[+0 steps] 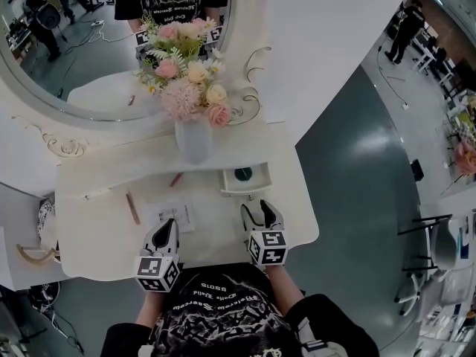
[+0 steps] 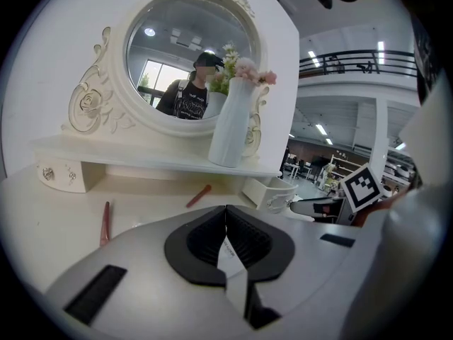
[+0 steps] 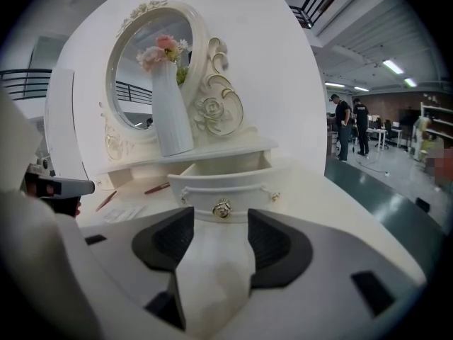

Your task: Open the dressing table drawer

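Note:
The white dressing table [image 1: 89,236] has a small right-hand drawer [image 1: 245,190] standing pulled out, with a dark round thing inside. In the right gripper view the drawer front [image 3: 233,188] faces me, its gold knob [image 3: 222,207] just ahead of the open right gripper [image 3: 221,219]. The pads do not touch the knob. From the head view the right gripper [image 1: 262,213] sits just in front of the drawer. The left gripper [image 1: 167,227] rests over the tabletop to the left, and its pads [image 2: 226,211] meet with nothing between them.
A white vase [image 1: 195,141] of pink flowers stands on the shelf under the round mirror [image 1: 74,58]. Two pink pencils [image 1: 132,207] [image 1: 176,179] and a printed paper [image 1: 176,216] lie on the tabletop. A shut left drawer [image 2: 60,176] sits under the shelf. People stand far right.

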Demonstrator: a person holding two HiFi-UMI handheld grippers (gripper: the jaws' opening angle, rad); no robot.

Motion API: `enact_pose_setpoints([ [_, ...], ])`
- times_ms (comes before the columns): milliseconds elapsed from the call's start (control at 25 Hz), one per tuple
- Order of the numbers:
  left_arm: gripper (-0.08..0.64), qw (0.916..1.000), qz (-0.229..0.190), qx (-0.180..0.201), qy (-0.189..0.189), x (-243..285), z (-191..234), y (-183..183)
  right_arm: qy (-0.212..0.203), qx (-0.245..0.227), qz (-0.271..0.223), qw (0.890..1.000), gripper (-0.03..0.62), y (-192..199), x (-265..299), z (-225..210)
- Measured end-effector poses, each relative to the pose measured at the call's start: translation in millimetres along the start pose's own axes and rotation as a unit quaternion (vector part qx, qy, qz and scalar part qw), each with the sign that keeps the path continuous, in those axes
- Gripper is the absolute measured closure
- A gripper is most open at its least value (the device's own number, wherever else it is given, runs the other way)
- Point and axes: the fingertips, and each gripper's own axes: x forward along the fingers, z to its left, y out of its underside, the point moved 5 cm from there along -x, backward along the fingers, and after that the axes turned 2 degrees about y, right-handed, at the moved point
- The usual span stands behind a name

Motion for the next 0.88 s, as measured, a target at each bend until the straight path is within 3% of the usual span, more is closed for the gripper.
enact_pose_setpoints([
  [240,0.543,1.0,0.001,0.004,0.007,3.0,-0.6,-1.0,-0.027,-0.005,0.017,0.999,0.364,8.4,-6.1,15.5],
  [400,0.545,1.0,-0.002,0.004,0.006,3.1,0.7,-1.7,-0.045,-0.048,0.034,0.997,0.389,15.2,-7.6,28.6],
  [600,0.543,0.9999,-0.002,0.009,0.014,3.7,-1.8,-1.3,-0.035,-0.06,0.03,0.997,0.497,14.4,-9.5,28.7],
  [880,0.544,0.9997,-0.004,0.016,0.018,2.7,-5.7,-1.8,-0.025,-0.056,0.02,0.998,0.548,12.6,-13.6,25.8],
])
